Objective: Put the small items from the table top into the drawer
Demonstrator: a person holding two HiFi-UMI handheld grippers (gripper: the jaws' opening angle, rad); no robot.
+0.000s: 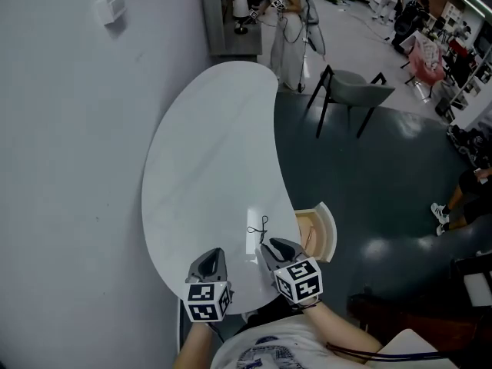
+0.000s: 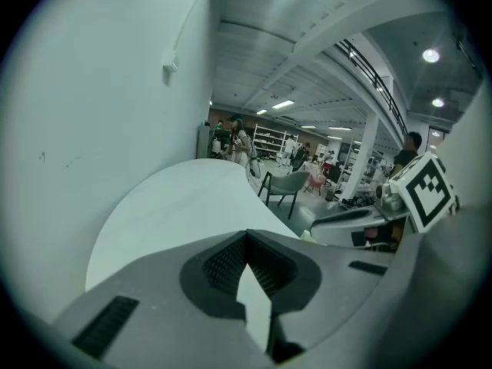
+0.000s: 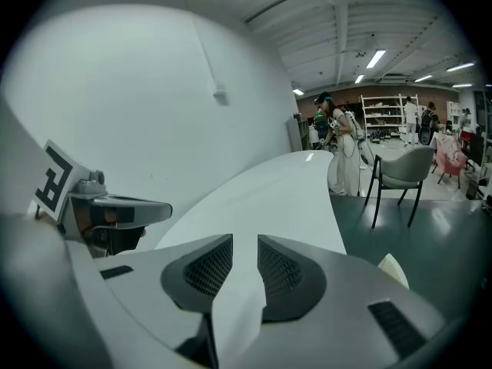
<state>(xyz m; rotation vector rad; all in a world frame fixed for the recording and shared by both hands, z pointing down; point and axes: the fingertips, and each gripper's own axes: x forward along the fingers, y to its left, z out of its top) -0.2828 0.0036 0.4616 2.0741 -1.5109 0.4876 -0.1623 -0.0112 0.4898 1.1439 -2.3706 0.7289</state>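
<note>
The main risk was a missed pick. The small black item [image 1: 260,226] was thin and wiry, with a loop, and it lay flat on the worktop [image 1: 207,152] just beyond the right hand-held gripper [image 1: 270,244], near the open drawer [image 1: 329,229] at the right edge. So flat a thing could probably slip between the ribbed pads or be pushed along the smooth, glossy surface and fall over the rim to the floor. The right hand-held gripper [image 3: 244,244] stood a little spread, with nothing between its jaws. The left hand-held gripper [image 2: 246,241] was pressed together and empty. The worktop was white and bean-shaped, and the drawer had a pale wooden inside and a rounded white front.
</note>
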